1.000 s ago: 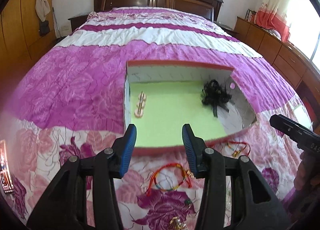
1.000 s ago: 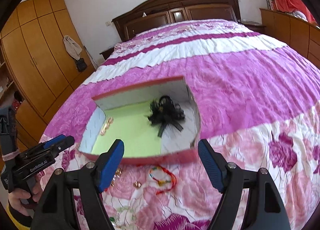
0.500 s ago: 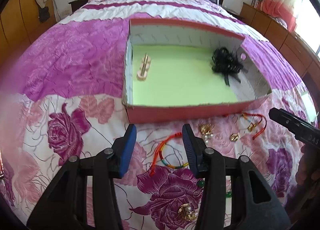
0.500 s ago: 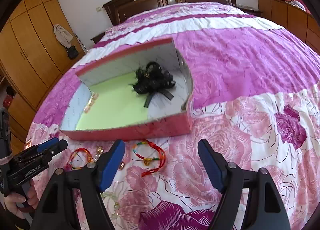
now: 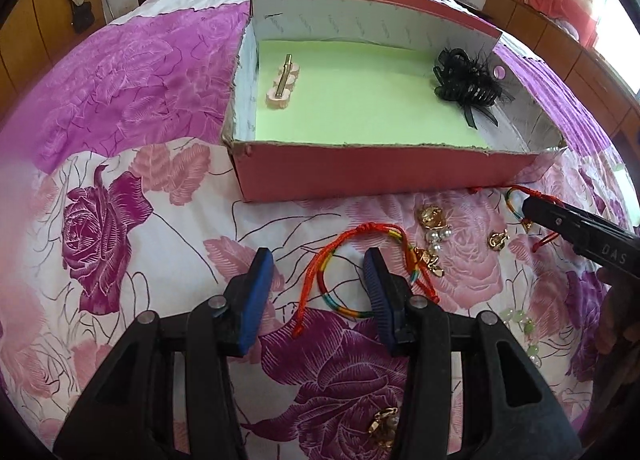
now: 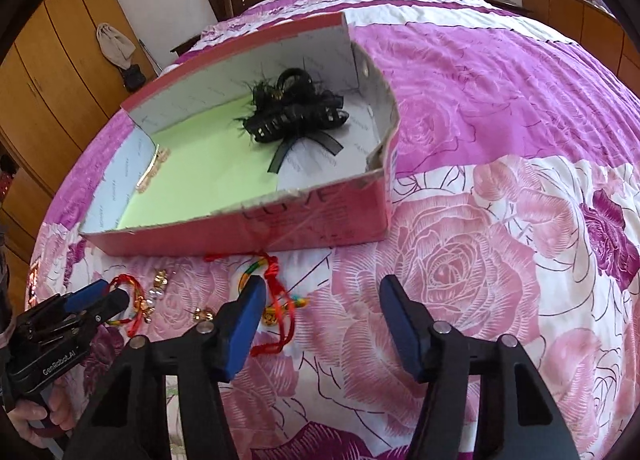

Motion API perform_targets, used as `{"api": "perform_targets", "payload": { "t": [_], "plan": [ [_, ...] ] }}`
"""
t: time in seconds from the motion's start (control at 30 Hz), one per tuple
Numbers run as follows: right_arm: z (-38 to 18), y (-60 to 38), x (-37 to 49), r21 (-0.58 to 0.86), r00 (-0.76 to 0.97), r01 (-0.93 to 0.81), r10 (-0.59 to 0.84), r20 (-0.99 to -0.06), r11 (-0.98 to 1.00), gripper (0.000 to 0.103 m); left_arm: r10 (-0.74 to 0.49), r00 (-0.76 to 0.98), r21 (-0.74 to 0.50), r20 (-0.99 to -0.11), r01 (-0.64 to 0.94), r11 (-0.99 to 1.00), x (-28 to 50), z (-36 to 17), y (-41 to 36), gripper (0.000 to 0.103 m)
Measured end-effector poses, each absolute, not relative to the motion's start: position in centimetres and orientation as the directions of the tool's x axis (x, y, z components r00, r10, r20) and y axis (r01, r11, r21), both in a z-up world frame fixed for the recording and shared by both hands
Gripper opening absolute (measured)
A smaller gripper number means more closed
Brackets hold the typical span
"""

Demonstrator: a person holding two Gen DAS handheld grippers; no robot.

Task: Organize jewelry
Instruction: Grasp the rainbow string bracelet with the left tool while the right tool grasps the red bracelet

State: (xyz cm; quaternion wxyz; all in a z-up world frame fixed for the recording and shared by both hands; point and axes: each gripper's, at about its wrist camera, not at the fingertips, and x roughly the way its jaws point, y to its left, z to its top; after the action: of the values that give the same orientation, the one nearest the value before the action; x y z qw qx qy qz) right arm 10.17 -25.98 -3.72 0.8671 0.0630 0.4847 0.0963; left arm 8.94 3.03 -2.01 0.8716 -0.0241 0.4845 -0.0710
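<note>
Jewelry: loose pieces lie scattered on the bedspread in front of the red box, none yet held.
Nearest piece: a rainbow cord bracelet lies on the bedspread between the fingers of the left gripper.
Second cord bracelet: another red and rainbow bracelet lies just beside the inner finger of the right gripper, partly hidden by it.
Small pieces: gold and pearl earrings sit near the box's front wall; pale green beads lie further right.
Already in the box: a gold bar hair clip on the green lining at the left, a black claw clip at the right.
Left fingers: spread moderately wide, nothing held, straddling the bracelet.
Right fingers: spread wide, nothing held, low over the bedspread.
Handling: the cord bracelet looks light, limp and thin; it will likely sag and swing once lifted, and the soft quilt gives under pressure.
Where to grip: probably the thicker wrapped rainbow section, pinched across the cord, not the loose red tails.
Risk: the dangling gold charm could catch on the neighbouring earrings.
Earrings: small, hard and likely slippery; these would need a narrow, exact pinch.
</note>
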Motion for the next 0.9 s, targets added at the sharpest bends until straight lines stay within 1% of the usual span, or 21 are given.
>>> {"api": "perform_targets", "payload": {
  "t": [0.2,0.23,0.3,0.33,0.37,0.4,0.43,0.47,0.5,0.63,0.67,0.9],
  "plan": [
    [-4.7,-26.0,10.5,0.205,0.502,-0.107,0.231,-0.834,0.973,0.063,-0.141,0.530,-0.098,-0.836,0.108,0.989,8.8,-2.3,2.9,0.038],
    [-4.7,-26.0,10.5,0.201,0.503,-0.106,0.227,-0.834,0.974,0.061,-0.141,0.532,-0.098,-0.835,0.109,0.989,8.8,-2.3,2.9,0.037],
    [-4.6,-25.9,10.4,0.193,0.511,-0.110,0.222,-0.830,0.975,0.056,-0.146,0.534,-0.102,-0.833,0.110,0.989,8.8,-2.3,3.0,0.032],
    [-4.5,-25.9,10.2,0.190,0.515,-0.111,0.220,-0.828,0.976,0.049,-0.150,0.536,-0.107,-0.831,0.110,0.988,8.8,-2.3,2.9,0.027],
    [-4.3,-25.9,10.1,0.189,0.518,-0.112,0.220,-0.827,0.976,0.046,-0.159,0.536,-0.117,-0.829,0.111,0.987,8.7,-2.3,3.0,0.020],
    [-4.2,-25.9,9.9,0.190,0.521,-0.115,0.222,-0.824,0.975,0.038,-0.167,0.535,-0.127,-0.828,0.112,0.986,8.6,-2.2,3.1,0.016],
    [-4.0,-26.0,9.6,0.193,0.523,-0.116,0.225,-0.822,0.974,0.032,-0.179,0.535,-0.140,-0.826,0.114,0.984,8.5,-2.1,3.3,0.007],
    [-3.9,-26.1,9.4,0.197,0.525,-0.119,0.231,-0.819,0.973,0.025,-0.190,0.536,-0.152,-0.823,0.115,0.982,8.3,-1.9,3.4,0.000],
    [-3.9,-26.1,9.0,0.199,0.528,-0.121,0.233,-0.816,0.973,0.024,-0.194,0.538,-0.157,-0.820,0.115,0.981,8.2,-1.8,3.5,0.000],
    [-3.2,-26.4,8.2,0.225,0.537,-0.132,0.260,-0.803,0.965,0.013,-0.213,0.549,-0.175,-0.808,0.122,0.977,7.4,-1.1,3.8,0.000],
    [-3.0,-26.5,7.8,0.230,0.540,-0.133,0.266,-0.799,0.964,0.011,-0.217,0.552,-0.178,-0.805,0.125,0.976,7.2,-0.9,3.8,0.000],
    [-1.2,-26.8,5.7,0.247,0.578,-0.161,0.294,-0.761,0.956,0.009,-0.242,0.586,-0.190,-0.773,0.149,0.970,5.9,1.1,3.8,0.000]
  ]
}}
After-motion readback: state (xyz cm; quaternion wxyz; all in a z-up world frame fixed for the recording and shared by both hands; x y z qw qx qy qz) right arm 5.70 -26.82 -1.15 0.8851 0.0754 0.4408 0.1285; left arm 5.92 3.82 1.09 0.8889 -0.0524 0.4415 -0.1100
